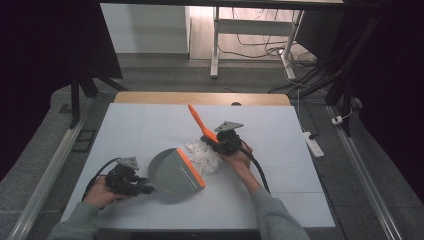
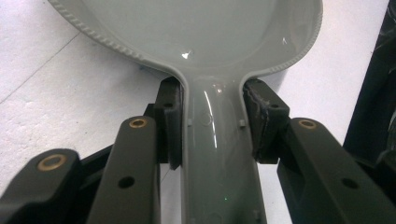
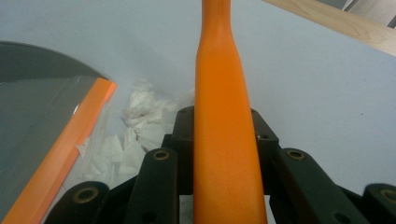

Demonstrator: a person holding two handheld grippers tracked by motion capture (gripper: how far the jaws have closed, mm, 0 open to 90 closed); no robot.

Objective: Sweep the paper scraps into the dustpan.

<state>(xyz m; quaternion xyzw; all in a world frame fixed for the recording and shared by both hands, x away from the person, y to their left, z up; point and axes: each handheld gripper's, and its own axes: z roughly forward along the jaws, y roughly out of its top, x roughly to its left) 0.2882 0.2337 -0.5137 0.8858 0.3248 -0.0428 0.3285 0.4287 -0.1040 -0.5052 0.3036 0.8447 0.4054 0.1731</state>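
Note:
A grey dustpan [image 1: 174, 172] with an orange lip lies on the white table, its mouth turned toward a pile of white paper scraps [image 1: 205, 155]. My left gripper [image 1: 142, 187] is shut on the dustpan's handle [image 2: 214, 149], pads pressed on both sides. My right gripper [image 1: 216, 141] is shut on the orange handle [image 3: 224, 135] of a brush, which slants up and away to the far left [image 1: 197, 120]. The brush head is hidden behind the gripper beside the scraps [image 3: 135, 126]. The dustpan's orange lip [image 3: 60, 154] lies just left of the scraps.
The white table [image 1: 150, 125] has a wooden strip [image 1: 200, 98] along its far edge. Beyond it stand desk legs and cables on the floor; a power strip [image 1: 313, 142] lies right of the table. Dark frame posts stand at both sides.

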